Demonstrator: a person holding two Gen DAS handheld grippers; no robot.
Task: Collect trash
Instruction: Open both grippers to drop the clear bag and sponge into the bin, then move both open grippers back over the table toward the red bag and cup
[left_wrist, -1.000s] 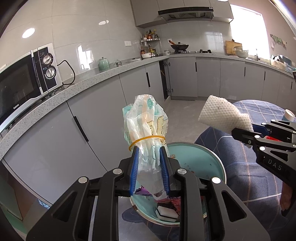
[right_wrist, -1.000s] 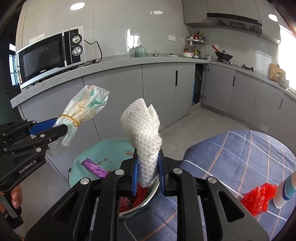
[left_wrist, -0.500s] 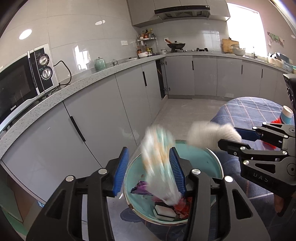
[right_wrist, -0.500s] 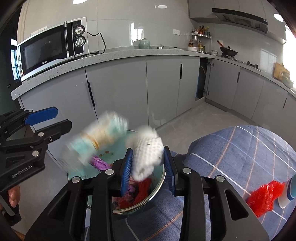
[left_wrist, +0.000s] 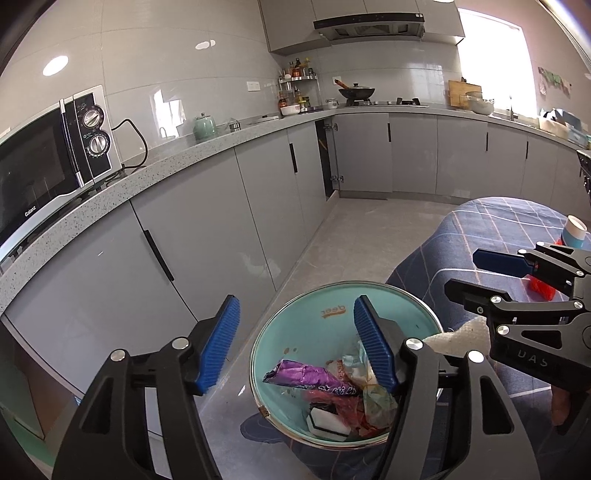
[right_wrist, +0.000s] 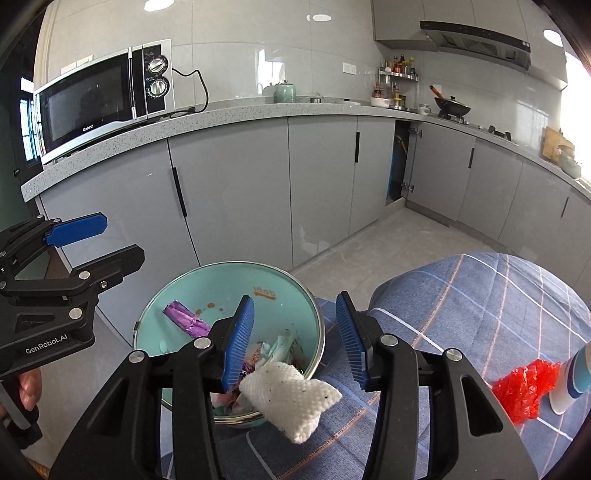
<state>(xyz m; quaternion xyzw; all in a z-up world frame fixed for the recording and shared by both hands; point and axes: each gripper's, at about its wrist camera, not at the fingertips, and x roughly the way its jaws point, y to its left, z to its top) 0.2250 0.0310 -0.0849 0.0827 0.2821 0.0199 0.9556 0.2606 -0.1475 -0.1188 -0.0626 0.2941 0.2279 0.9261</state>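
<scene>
- Two hand-held grippers over a teal bowl; left hand-held gripper (left_wrist: 295, 341) jaws spread wide, nothing between the blue pads; right hand-held gripper (right_wrist: 295, 339) jaws also spread wide, holding nothing.
- Teal bowl (right_wrist: 192, 291) has a metal rim and brown "deer" print on the inner wall; it sits at the edge of the bench, on the blue plaid cloth (right_wrist: 480, 295).
- Trash in bowl: purple crinkled foil wrapper (left_wrist: 306, 376) leaning on the inner wall, red crumpled plastic (left_wrist: 340, 406), clear plastic bag with a yellow rubber band (left_wrist: 376, 398), white block with a dark edge (left_wrist: 327, 426) at the bottom.
- White woven wipe (right_wrist: 291, 395), dotted with dark specks, folded and lumpy, lies across the bowl's near rim: one end over the trash, the other end hanging onto the cloth. It is below and between the right jaws, not gripped.
- Red crumpled plastic piece (right_wrist: 524, 384) lies on the cloth, well right of the bowl, just beside a white-and-blue paper cup (right_wrist: 576, 376).
- Background: grey cabinets (right_wrist: 236, 199), speckled counter with microwave (right_wrist: 99, 96), pale green teapot (right_wrist: 285, 92), wok on stove (right_wrist: 452, 105).
- Left hand-held gripper also shows in the right view at left (right_wrist: 107, 240), jaws apart, fingers of the holding hand (right_wrist: 27, 384) on its handle.
</scene>
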